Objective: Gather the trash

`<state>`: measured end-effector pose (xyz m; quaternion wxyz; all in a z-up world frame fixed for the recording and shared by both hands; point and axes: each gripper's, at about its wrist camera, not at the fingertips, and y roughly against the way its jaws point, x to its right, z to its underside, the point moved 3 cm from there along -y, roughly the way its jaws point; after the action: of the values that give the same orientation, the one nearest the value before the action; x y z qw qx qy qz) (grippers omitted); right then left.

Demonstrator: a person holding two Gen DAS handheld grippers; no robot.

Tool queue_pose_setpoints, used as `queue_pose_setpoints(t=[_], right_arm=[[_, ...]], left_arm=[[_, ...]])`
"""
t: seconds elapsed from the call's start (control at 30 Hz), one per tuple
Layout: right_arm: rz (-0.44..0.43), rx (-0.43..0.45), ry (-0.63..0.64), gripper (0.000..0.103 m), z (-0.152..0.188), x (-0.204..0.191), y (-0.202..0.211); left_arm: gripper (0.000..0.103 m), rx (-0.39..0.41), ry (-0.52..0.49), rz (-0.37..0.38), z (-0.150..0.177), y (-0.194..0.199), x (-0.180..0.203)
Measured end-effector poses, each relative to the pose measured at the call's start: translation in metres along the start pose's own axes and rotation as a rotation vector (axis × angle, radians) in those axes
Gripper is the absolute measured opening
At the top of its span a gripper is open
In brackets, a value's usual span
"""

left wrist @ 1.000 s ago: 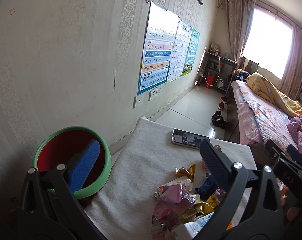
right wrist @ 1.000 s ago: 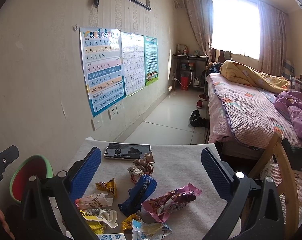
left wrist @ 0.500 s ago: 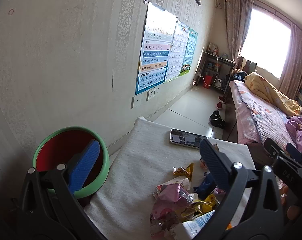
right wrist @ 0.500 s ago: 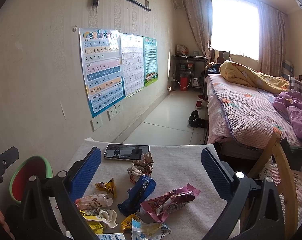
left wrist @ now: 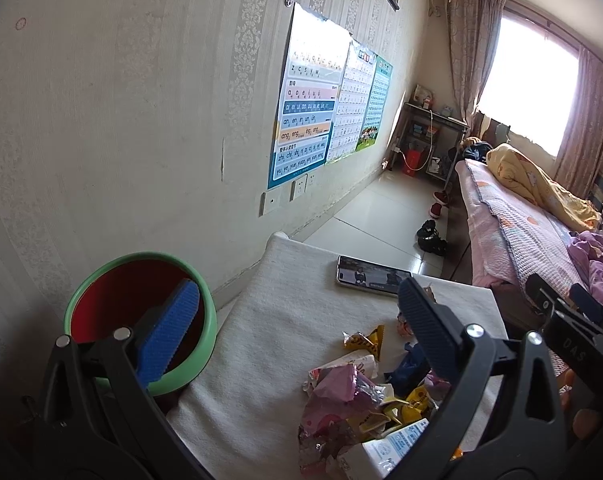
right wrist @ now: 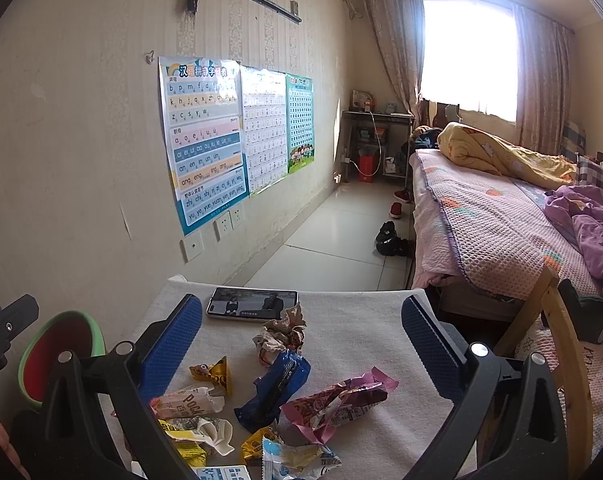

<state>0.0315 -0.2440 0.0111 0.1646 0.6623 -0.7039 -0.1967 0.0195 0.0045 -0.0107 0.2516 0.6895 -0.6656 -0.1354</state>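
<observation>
Several crumpled snack wrappers lie on a white cloth-covered table point(right wrist: 353, 336): a blue wrapper point(right wrist: 275, 384), a pink wrapper point(right wrist: 337, 402), a brown crumpled wrapper point(right wrist: 281, 332) and a yellow one point(right wrist: 213, 374). The pile also shows in the left wrist view point(left wrist: 365, 404). A green bin with a red inside point(left wrist: 141, 312) stands left of the table; it also shows in the right wrist view point(right wrist: 61, 352). My left gripper point(left wrist: 297, 332) is open and empty, above the table's left part beside the bin. My right gripper point(right wrist: 301, 344) is open and empty above the wrappers.
A phone point(right wrist: 253, 304) lies at the table's far edge. A wall with posters point(right wrist: 205, 140) runs along the left. A bed point(right wrist: 501, 220) stands at the right, with shoes point(right wrist: 389, 240) on the tiled floor. A wooden chair back point(right wrist: 557, 344) is close at right.
Both views have shifted only slightly; the left gripper drifted a little. Both grippers stay open and the wrappers have not moved.
</observation>
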Motion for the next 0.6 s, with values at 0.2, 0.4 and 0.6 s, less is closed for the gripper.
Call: queue_pose_setpoints(t=[0.2,0.4,0.6], right_arm=[[0.002,-0.01,0.002,0.096,0.002,0.001,-0.002],[0.033,-0.051,0.009,0.096,0.014,0.012,-0.013],[0.054,-0.104,0.006,0.096,0.025,0.026,-0.022]], left_arm=[[0.097,-0.05,-0.018,0.051,0.007,-0.008,0.006],[0.096,-0.243,-0.036,0.217,0.038,-0.043,0.028],[0.078,-0.46,-0.091,0.265,0.078,-0.081,0.048]])
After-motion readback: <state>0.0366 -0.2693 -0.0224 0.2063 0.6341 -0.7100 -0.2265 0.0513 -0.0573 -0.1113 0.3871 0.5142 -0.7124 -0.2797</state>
